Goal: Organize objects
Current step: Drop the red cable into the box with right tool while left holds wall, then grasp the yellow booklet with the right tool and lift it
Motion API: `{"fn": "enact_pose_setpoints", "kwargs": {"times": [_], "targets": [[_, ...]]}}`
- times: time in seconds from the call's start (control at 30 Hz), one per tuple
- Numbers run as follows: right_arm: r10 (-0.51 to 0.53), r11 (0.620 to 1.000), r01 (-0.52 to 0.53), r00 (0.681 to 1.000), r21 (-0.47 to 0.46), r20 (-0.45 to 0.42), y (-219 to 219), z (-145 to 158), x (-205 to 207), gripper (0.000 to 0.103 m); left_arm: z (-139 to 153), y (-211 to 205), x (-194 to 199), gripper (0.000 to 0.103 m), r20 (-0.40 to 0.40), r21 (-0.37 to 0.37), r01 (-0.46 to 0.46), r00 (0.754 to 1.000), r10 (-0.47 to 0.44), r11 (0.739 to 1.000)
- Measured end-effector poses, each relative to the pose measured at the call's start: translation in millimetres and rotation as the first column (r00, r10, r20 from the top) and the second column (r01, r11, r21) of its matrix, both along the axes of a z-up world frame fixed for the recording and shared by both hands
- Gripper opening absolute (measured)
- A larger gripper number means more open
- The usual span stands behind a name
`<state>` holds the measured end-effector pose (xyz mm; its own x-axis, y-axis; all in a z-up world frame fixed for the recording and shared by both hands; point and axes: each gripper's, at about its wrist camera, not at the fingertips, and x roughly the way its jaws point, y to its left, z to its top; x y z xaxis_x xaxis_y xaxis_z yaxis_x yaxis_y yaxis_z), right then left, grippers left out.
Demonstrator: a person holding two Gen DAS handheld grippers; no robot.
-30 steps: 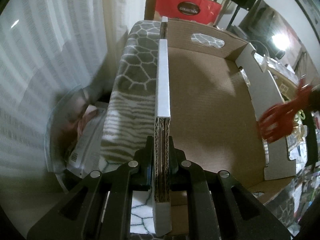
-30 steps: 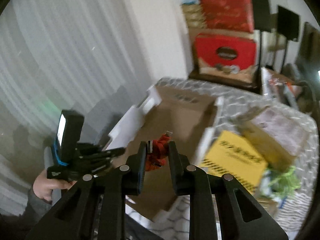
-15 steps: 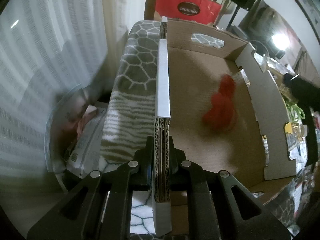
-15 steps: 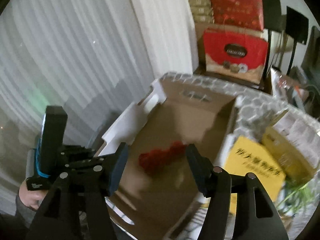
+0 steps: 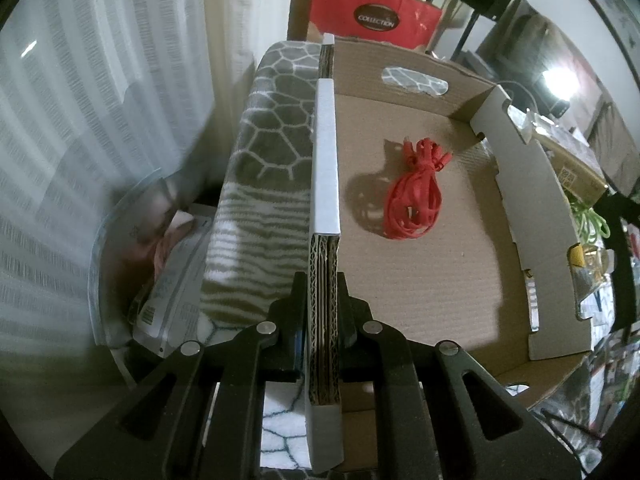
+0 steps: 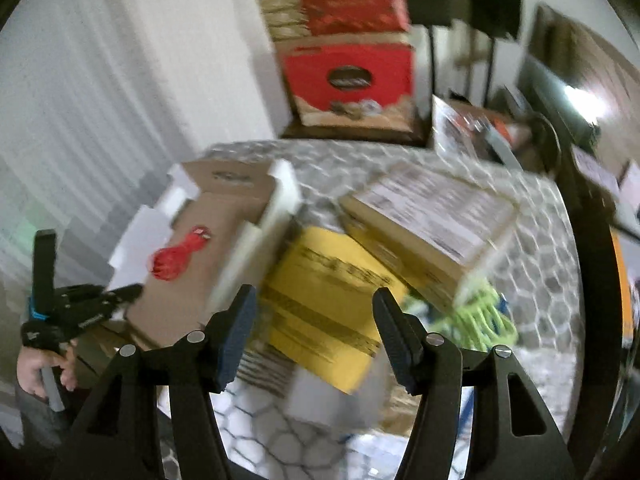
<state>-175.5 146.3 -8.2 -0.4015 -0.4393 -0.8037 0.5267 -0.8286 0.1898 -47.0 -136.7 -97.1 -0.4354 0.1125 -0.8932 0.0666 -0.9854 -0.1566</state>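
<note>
Cardboard box (image 5: pixel 432 264): open-topped, set on a grey honeycomb-patterned cover (image 5: pixel 276 120). Its near side wall (image 5: pixel 325 184), a white-edged corrugated panel, is clamped between the fingers of the left gripper (image 5: pixel 325 320), which are closed tight on it.

Red cable bundle (image 5: pixel 416 196): coiled, lying loose on the box floor toward the far end, apart from all walls.

Right gripper (image 6: pixel 314 320): fingers spread wide, nothing held between them; positioned above the yellow box (image 6: pixel 320 304), outside the cardboard box.

Surroundings: a tan labelled carton (image 6: pixel 432 216) is found beside the yellow box; a green cord bundle (image 6: pixel 480 316) lies at the carton's near corner. Red printed boxes (image 6: pixel 352 76) are stacked behind the table. A clear container with paper packets (image 5: pixel 160 272) is seen left of the cover.

Legibility: the right wrist view is motion-blurred; print on the yellow box and carton cannot be read. The green cord is partly cut off by the right finger.
</note>
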Motion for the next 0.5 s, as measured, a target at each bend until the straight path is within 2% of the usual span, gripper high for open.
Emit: {"fn": "enact_pose_setpoints", "kwargs": {"times": [0.13, 0.33, 0.5], "targets": [[-0.060, 0.998, 0.063, 0.994, -0.030, 0.089, 24, -20, -12, 0.050, 0, 0, -1, 0.010, 0.003, -0.001, -0.002, 1.000, 0.002, 1.000], [-0.085, 0.992, 0.101, 0.977, -0.073, 0.193, 30, -46, -26, 0.042, 0, 1, -1, 0.010, 0.004, -0.001, -0.004, 1.000, 0.004, 1.000], [-0.107, 0.991, 0.122, 0.972, -0.062, 0.210, 28, -54, -34, 0.041, 0, 0, -1, 0.010, 0.004, -0.002, -0.003, 1.000, 0.003, 1.000]]}}
